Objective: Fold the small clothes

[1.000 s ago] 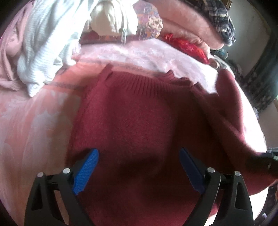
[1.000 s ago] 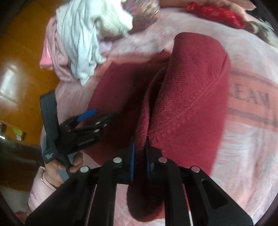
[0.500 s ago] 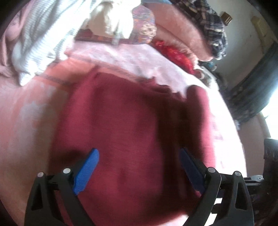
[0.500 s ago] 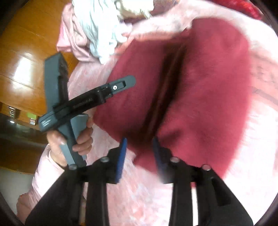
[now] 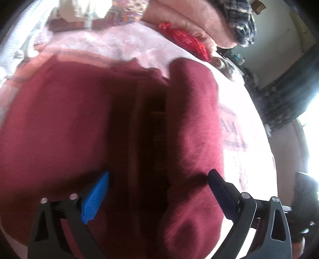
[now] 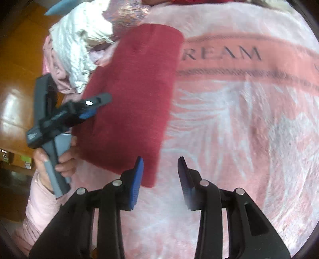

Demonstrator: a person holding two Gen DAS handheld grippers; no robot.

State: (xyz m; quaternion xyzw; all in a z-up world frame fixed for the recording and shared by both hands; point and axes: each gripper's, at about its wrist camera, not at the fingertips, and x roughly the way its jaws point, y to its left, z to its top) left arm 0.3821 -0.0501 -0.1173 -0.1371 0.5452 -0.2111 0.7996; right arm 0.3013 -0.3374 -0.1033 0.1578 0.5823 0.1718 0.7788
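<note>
The red sweater (image 6: pixel 131 103) lies folded lengthwise on the pink blanket (image 6: pixel 239 129), a long flat strip running away from the person, with one side laid over the other so a dark crease shows down the middle in the left wrist view (image 5: pixel 155 139).

The right gripper (image 6: pixel 160 173) hangs just above the near end of the sweater with its fingers (image 6: pixel 137 179) spread apart and nothing between them; the left blue pad sits over the sweater's near corner, the right one over bare blanket. The left gripper (image 5: pixel 157 191) is over the sweater's left side, its fingers (image 5: pixel 95 199) spread wide and empty, the fabric filling the space below them. From the right wrist view that same gripper (image 6: pixel 87 107) is seen side-on at the sweater's left edge, held in the person's hand (image 6: pixel 55 159), with a pale pink sleeve (image 6: pixel 39 203) behind it.

The blanket is pale pink with a darker band across it carrying the letters "REAM" (image 6: pixel 221 53). Beyond the far end of the sweater sits a pile of white and pink clothes (image 6: pixel 77 49). Farther back in the left wrist view lie a bright red cloth (image 5: pixel 185 39), a thick pink roll of bedding (image 5: pixel 189 18) and a plaid garment (image 5: pixel 241 22). To the left, an orange wooden floor (image 6: pixel 18 79) shines with light.
</note>
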